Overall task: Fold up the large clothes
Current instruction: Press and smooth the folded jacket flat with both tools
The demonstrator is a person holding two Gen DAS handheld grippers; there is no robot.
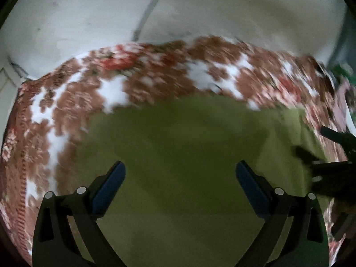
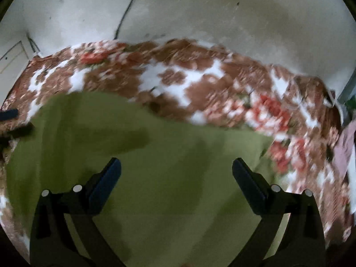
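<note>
Left wrist view, blurred by motion. At far left, a floral bedspread (image 1: 73,102) in brown, white and red covers the bed and runs across the frame below a pale wall (image 1: 89,15). At centre, an olive-green garment (image 1: 178,138) lies flat on the bedspread. The left gripper (image 1: 180,173) hangs above the garment, jaws spread wide, nothing between them, pads clear of the cloth. At the right edge the right gripper (image 1: 311,142) shows as dark fingers over the garment's right border.

Right wrist view, also blurred. At the left edge, the dark fingertips of the left gripper (image 2: 16,122) reach in beside the garment's left margin. The olive-green garment (image 2: 155,155) fills the lower centre, its upper edge slanting down toward the right. The right gripper (image 2: 176,171) is released, jaws wide apart above the cloth, grasping nothing. The bedspread (image 2: 222,84) continues to the right.
</note>
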